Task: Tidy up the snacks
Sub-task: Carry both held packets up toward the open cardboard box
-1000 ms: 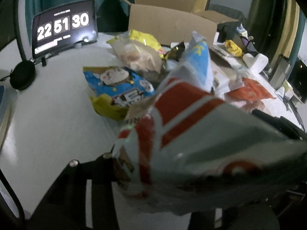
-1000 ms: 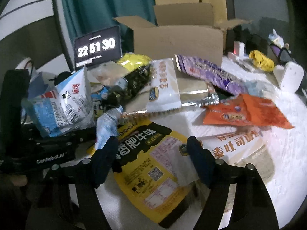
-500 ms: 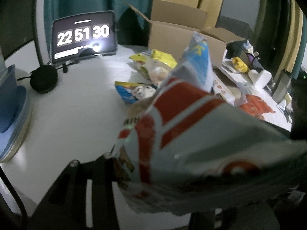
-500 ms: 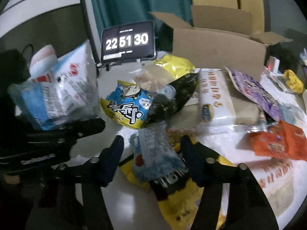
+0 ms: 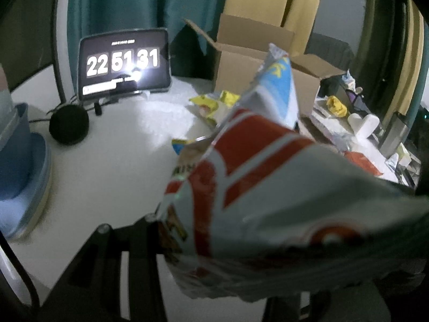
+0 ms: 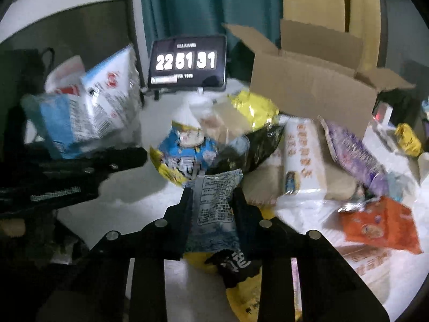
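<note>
A big red, white and blue snack bag (image 5: 268, 177) fills the left wrist view, and my left gripper (image 5: 236, 244) is shut on its lower end; only the left finger (image 5: 139, 230) shows. The right wrist view has that same bag (image 6: 88, 112) held up at the left. My right gripper (image 6: 213, 196) has a small light-blue packet (image 6: 214, 206) between its fingers. Its jaws are closing and both pads press the packet's sides. An open cardboard box (image 6: 308, 88) stands behind the snack pile.
On the white table lie a blue-and-yellow bag (image 6: 185, 150), a yellow bag (image 6: 254, 107), a white bread pack (image 6: 303, 158), a purple packet (image 6: 354, 153), an orange packet (image 6: 380, 225) and a yellow-black packet (image 6: 241, 289). A clock tablet (image 5: 124, 64) and black round object (image 5: 68, 124) sit far left.
My right gripper's jaws have narrowed onto the light-blue packet and raised it off the yellow-black packet. The left gripper has risen with its bag. The clock has ticked on.
</note>
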Demonstrator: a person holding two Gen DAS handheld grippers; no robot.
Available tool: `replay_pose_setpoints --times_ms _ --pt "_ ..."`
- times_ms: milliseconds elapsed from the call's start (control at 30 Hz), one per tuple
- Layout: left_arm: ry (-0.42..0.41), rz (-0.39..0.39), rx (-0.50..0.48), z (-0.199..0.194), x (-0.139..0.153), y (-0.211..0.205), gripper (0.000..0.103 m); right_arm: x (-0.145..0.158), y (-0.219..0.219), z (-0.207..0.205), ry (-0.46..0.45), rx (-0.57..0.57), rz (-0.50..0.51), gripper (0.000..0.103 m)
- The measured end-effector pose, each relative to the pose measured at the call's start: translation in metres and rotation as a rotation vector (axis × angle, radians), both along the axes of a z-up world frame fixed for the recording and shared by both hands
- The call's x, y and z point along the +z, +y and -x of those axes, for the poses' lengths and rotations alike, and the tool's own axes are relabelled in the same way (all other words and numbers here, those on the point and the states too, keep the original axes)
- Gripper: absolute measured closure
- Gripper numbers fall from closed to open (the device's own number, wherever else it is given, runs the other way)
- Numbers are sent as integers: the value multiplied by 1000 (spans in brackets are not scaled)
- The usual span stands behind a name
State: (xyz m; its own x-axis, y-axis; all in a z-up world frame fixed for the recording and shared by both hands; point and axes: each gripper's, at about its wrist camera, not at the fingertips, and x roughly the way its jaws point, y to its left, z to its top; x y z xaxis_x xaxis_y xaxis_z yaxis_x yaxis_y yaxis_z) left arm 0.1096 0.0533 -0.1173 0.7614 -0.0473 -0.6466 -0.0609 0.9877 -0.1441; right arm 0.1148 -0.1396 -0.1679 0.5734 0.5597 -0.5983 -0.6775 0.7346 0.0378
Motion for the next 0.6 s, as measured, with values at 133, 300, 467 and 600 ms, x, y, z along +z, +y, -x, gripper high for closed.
replay_pose_setpoints --times_ms 133,300,467,600 --pt "-25 -12 -11 -8 12 -4 59 27 -7 -1 -50 -5 -37 72" --pt "-61 -31 -28 -23 31 -11 59 50 -17 -9 -103 -24 -66 72" --pt "-89 -47 -42 -44 46 -18 59 63 -31 -27 -129 -49 -76 72" --pt "-103 -57 -52 -63 55 -24 59 72 -41 -42 -146 -67 -84 72"
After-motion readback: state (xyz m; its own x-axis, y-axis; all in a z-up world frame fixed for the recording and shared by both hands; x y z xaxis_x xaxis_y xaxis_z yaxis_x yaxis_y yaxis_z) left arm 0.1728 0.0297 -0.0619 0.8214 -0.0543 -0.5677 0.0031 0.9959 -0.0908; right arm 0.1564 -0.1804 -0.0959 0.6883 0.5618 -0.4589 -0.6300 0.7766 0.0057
